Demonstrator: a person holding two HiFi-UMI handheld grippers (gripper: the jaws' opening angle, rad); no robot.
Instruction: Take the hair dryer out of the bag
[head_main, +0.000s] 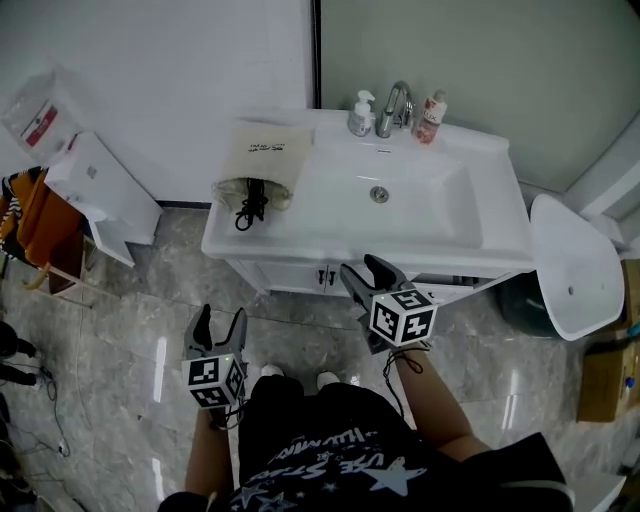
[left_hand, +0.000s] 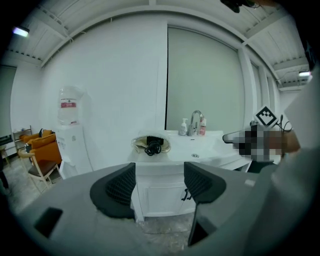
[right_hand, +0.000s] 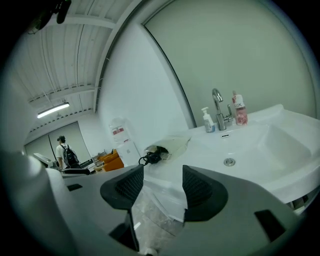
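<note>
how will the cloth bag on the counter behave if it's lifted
The bag looks like thin cloth lying slumped, so it would probably flop rather than hold shape. Its bulge sits at the open mouth, where a black cord spills out, so lifting the far end might tip the contents out.

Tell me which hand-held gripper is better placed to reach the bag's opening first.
Probably the left hand-held gripper: open, empty, it faces the mouth of the bag head-on. The right hand-held gripper stands before the basin.

Black star-print T-shirt (head_main: 330, 440) — grey left gripper (head_main: 221, 316), right gripper (head_main: 360, 266), black-and-white marker cubes (head_main: 403, 315)
</note>
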